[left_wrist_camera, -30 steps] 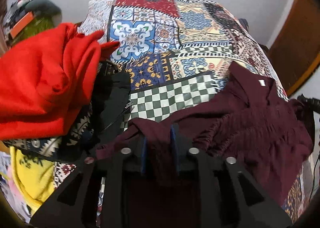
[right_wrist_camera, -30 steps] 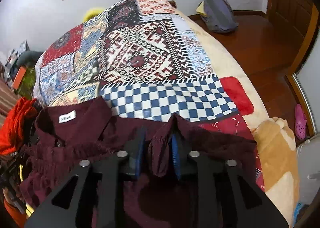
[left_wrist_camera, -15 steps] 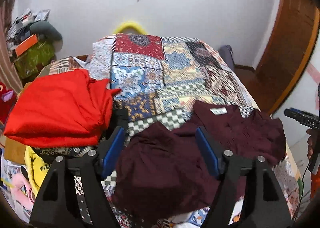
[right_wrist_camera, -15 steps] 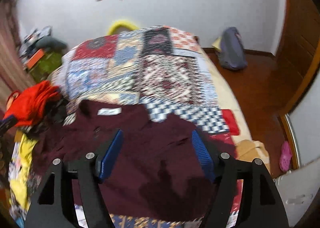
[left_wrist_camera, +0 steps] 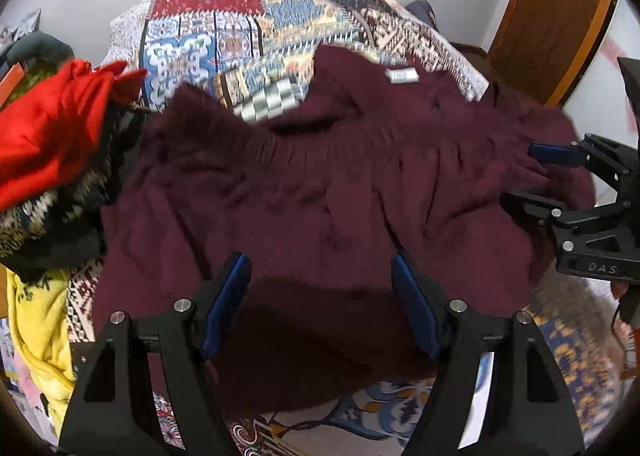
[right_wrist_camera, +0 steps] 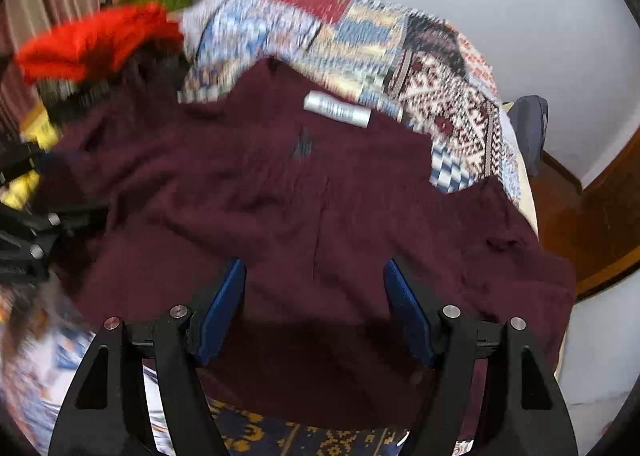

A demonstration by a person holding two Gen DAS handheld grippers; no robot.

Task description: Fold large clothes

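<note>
Two tools hang over one maroon garment (left_wrist_camera: pixel 320 191) spread on the patchwork bedspread (left_wrist_camera: pixel 224 31). From the left wrist view, our left tool (left_wrist_camera: pixel 320 308) has its blue pads set wide apart with nothing pinched; the maroon cloth lies flat below and beyond them. Our right tool (left_wrist_camera: pixel 560 175) shows at the garment's right edge. A red garment (left_wrist_camera: pixel 52 135) is heaped to the left.

From the right wrist view, our right tool (right_wrist_camera: pixel 316 308) also stands parted above the cloth, gripping nothing, and the white neck label (right_wrist_camera: pixel 336 109) lies further out.

A second ago both tools were pinched shut on bunched folds of this garment; now it lies released and flatter.
</note>
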